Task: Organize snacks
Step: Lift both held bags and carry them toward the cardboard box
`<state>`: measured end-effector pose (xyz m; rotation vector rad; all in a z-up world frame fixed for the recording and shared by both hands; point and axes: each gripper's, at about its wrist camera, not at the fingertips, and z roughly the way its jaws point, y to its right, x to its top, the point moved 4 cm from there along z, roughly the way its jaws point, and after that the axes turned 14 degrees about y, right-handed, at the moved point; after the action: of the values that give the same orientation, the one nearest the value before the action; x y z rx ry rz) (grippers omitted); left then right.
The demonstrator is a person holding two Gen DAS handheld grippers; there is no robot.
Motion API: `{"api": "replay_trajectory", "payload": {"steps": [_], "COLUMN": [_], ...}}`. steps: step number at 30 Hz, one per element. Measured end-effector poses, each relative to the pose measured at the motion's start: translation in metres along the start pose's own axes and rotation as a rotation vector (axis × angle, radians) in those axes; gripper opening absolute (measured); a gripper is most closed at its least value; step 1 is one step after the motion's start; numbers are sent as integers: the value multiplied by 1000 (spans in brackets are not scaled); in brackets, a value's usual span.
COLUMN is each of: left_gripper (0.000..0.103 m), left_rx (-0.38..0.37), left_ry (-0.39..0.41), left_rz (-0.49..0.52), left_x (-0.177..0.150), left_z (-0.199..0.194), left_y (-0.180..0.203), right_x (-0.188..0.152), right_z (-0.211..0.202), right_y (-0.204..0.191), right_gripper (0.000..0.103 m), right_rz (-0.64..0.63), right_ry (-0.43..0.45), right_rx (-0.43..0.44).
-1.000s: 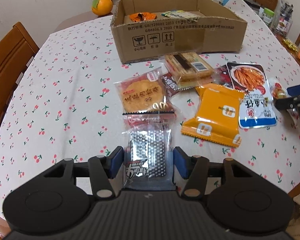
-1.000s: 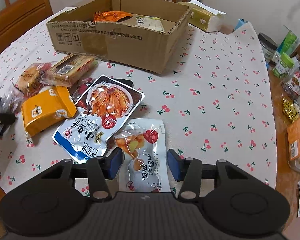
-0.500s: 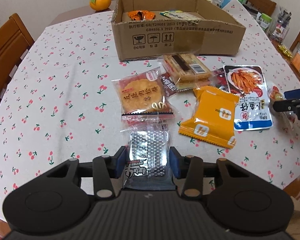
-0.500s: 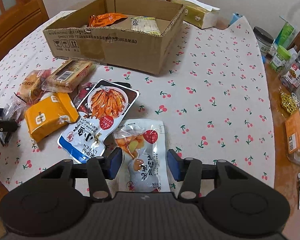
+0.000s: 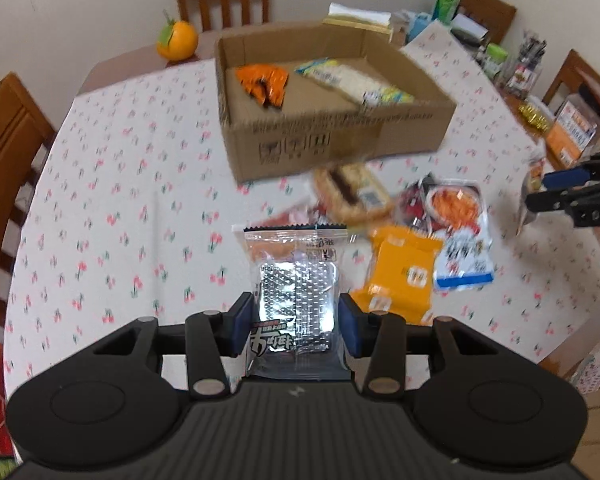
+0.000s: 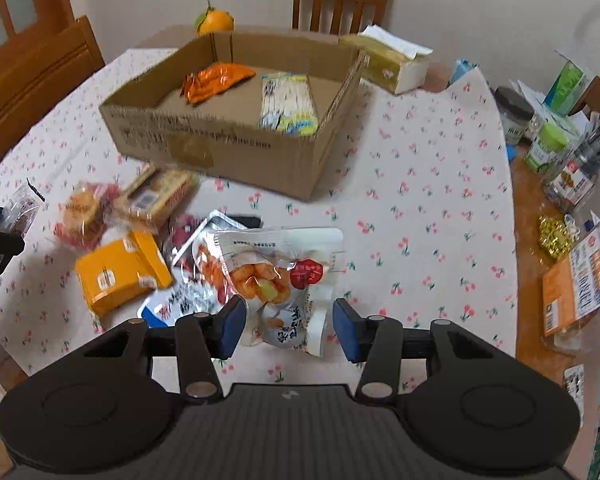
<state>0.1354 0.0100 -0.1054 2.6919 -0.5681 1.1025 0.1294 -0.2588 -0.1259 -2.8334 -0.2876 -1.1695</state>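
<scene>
Cherry-print tablecloth [image 5: 112, 184] spreads below you; your left gripper [image 5: 296, 330] clamps a silver-foil snack packet [image 5: 296, 280], your right gripper [image 6: 286, 326] pinches a clear pickle pouch [image 6: 276, 276], both lifted; beyond, loose packets, then the cardboard box [image 6: 220, 140] holding two snacks

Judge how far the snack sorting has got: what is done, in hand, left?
Done: two packets lie in the box. In hand: left gripper shut on a silver pack, right gripper shut on a pouch. Left: the pile on the table.
</scene>
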Motion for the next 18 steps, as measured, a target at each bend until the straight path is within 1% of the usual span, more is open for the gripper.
{"api": "replay_trajectory", "payload": {"steps": [4, 9, 16, 18], "left_gripper": [44, 44, 44, 44], "left_rx": [-30, -81, -143, -144], "left_ry": [39, 92, 115, 121], "left_rz": [38, 71, 100, 111], "left_x": [28, 66, 116, 130], "left_z": [2, 11, 37, 49], "left_y": [6, 13, 22, 23], "right_x": [10, 18, 31, 37], "right_z": [-1, -2, -7, -9], "right_y": [0, -1, -1, 0], "right_gripper": [53, 53, 53, 53], "right_rz": [-6, 16, 25, 25], "right_ry": [23, 40, 60, 72], "right_rx": [2, 13, 39, 43]}}
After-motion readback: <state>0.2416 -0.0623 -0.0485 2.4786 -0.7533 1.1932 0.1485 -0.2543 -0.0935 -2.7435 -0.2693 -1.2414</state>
